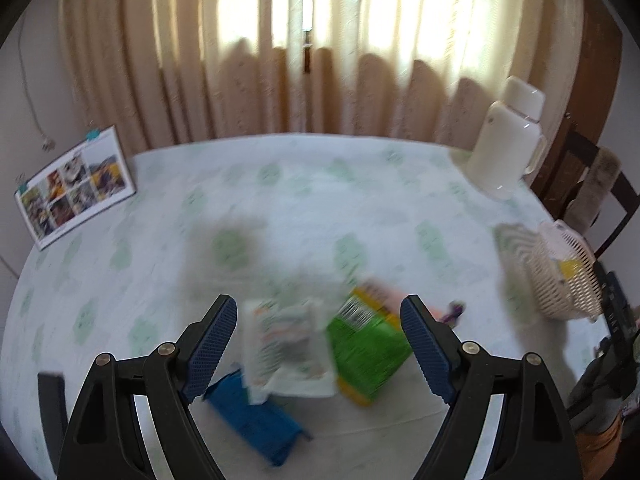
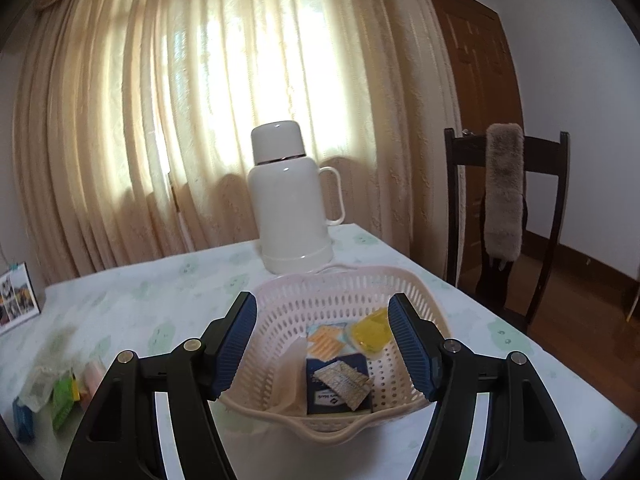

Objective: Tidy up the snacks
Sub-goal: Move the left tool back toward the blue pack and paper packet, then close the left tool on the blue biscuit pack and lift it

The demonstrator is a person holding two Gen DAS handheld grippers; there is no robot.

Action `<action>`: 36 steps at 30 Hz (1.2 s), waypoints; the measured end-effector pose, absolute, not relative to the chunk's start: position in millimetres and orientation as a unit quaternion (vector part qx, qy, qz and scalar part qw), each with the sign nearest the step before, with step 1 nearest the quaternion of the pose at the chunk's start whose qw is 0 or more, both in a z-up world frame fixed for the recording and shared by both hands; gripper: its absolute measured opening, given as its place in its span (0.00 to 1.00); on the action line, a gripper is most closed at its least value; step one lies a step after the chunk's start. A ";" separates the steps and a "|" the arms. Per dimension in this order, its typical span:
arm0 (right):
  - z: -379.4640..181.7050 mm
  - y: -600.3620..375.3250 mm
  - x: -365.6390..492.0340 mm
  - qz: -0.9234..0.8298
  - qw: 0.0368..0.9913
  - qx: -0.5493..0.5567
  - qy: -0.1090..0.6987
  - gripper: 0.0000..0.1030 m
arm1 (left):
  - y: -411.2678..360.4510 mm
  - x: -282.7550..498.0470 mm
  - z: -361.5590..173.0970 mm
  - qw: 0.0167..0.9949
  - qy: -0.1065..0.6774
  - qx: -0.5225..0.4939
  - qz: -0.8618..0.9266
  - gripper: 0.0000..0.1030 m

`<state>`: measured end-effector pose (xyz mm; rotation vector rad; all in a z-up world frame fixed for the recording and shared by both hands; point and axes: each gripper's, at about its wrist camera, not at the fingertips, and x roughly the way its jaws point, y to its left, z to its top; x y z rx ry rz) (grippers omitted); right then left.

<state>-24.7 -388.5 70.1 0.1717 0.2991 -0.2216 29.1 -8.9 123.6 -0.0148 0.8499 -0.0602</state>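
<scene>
Left tongs (image 1: 318, 318): jaws apart, empty, above blurred snack packets (image 1: 324, 344) lying flat on the desk (image 1: 280, 184). Right tongs (image 2: 323, 320): jaws apart, empty, over the basket (image 2: 404, 280) holding packets. Desk: green-patterned cloth. Behind: flask (image 2: 290, 208), curtain (image 2: 200, 100), chair (image 2: 506, 216).

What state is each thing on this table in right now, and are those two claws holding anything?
Left gripper: open, empty, above the loose packets.
Right gripper: open, empty, over the basket.
Basket: upright, partly filled with snacks.
White packet: lying on the table, overlapping the blue packet.
Green packet: lying on the table.
Blue packet: lying on the table.
Thermos: upright, lid on.
</scene>
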 end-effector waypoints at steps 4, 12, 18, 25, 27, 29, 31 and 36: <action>68.1 -382.6 -22.5 -0.107 0.980 0.073 0.153 0.67 | 11.3 18.9 101.2 0.902 0.432 -0.009 -0.006 0.78; 63.0 -375.4 -18.0 -0.107 0.979 0.057 0.164 0.67 | 37.7 12.1 48.6 0.869 0.490 -0.048 0.039 0.78; 62.2 -373.2 -18.0 -0.105 0.979 0.054 0.166 0.67 | 38.2 9.7 33.1 0.860 0.504 -0.057 0.053 0.78; 62.5 -372.3 -17.8 -0.105 0.979 0.053 0.166 0.67 | 36.7 14.3 14.0 0.848 0.524 -0.052 0.070 0.78; 62.4 -372.3 -17.7 -0.106 0.979 0.053 0.166 0.67 | 36.7 13.9 12.1 0.848 0.523 -0.051 0.069 0.78; 62.1 -372.1 -17.5 -0.106 0.979 0.053 0.168 0.67 | 37.7 13.3 11.9 0.849 0.522 -0.051 0.067 0.65; 62.7 -371.5 -17.0 -0.106 0.979 0.052 0.168 0.67 | 39.1 11.5 13.7 0.853 0.517 -0.051 0.060 0.53; 62.1 -370.2 -16.0 -0.107 0.979 0.047 0.169 0.67 | 40.8 4.5 17.8 0.860 0.506 -0.038 0.049 0.45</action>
